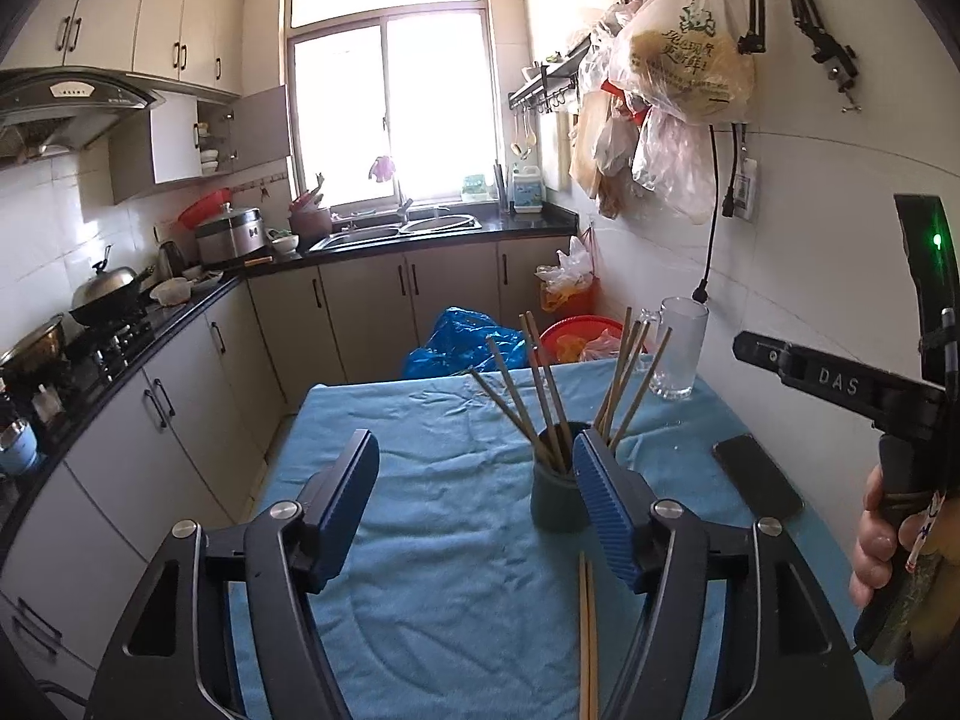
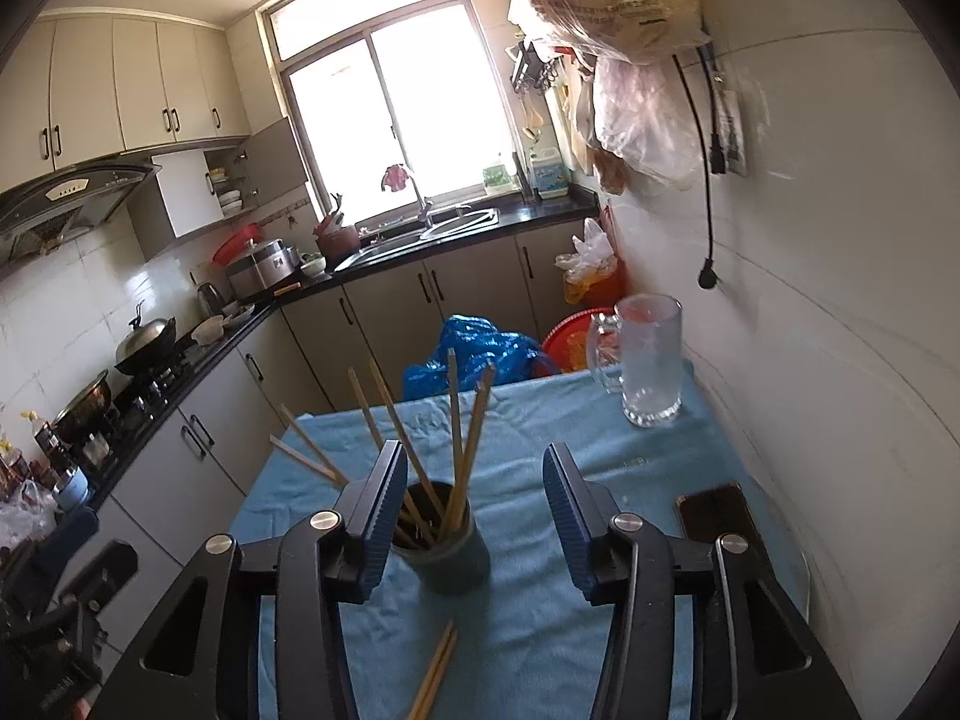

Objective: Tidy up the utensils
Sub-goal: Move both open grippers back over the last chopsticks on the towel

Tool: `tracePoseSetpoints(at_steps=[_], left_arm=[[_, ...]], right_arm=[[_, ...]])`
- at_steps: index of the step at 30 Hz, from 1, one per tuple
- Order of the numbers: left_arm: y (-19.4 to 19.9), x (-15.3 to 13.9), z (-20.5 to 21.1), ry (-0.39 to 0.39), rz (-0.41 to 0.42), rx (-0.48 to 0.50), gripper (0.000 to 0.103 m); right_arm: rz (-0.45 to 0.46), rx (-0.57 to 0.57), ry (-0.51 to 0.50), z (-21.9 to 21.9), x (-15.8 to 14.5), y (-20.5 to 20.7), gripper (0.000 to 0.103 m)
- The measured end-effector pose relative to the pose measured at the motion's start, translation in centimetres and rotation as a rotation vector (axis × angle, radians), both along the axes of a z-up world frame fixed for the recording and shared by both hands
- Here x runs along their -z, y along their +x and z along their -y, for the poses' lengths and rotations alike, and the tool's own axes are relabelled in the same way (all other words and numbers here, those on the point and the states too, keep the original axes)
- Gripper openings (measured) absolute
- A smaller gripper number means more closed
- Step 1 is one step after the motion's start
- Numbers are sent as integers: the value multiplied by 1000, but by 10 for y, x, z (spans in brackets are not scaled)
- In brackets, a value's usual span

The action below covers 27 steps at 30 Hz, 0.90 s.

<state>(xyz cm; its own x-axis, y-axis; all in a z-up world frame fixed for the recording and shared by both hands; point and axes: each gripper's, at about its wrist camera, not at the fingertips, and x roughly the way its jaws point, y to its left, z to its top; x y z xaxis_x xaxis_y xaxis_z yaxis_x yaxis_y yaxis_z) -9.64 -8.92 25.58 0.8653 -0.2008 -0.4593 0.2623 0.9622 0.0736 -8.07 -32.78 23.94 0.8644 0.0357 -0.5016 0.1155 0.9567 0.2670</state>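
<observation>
Upright on the blue-clothed table (image 1: 420,600), the dark cup (image 1: 555,495) holds a fan of chopsticks (image 1: 540,396), with a loose pair (image 2: 435,675) lying just in front of it. Both the left tongs (image 1: 474,504) and right tongs (image 2: 468,516) stand released, nothing gripped. Behind the cup stands a glass mug (image 2: 651,357); a phone (image 1: 757,474) lies beside the cup.

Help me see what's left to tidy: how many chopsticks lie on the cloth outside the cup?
2. Both chopsticks lie side by side on the blue cloth, just nearer than the cup; others may be hidden.
</observation>
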Motion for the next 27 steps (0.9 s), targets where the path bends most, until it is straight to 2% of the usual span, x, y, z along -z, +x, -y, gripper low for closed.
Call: tracePoseSetpoints(at_steps=[10,18,22,25,26,27], left_arm=[[-37,14,-6,22,-10,-1,72],[-39,43,-14,14,-81,12,72],[-25,74,-12,6,-180,60,72],[-6,111,-5,5,-308,120,71],[-1,121,-2,3,-343,138,66],[6,135,3,0,-394,160,57]], right_arm=[[-86,-4,13,-1,36,-45,56],[-173,-16,26,-1,73,-66,64],[-238,-24,42,-4,102,-71,64],[-286,-41,63,-7,124,-73,64],[-296,-47,67,-8,130,-75,64],[-307,-54,70,-10,137,-75,64]])
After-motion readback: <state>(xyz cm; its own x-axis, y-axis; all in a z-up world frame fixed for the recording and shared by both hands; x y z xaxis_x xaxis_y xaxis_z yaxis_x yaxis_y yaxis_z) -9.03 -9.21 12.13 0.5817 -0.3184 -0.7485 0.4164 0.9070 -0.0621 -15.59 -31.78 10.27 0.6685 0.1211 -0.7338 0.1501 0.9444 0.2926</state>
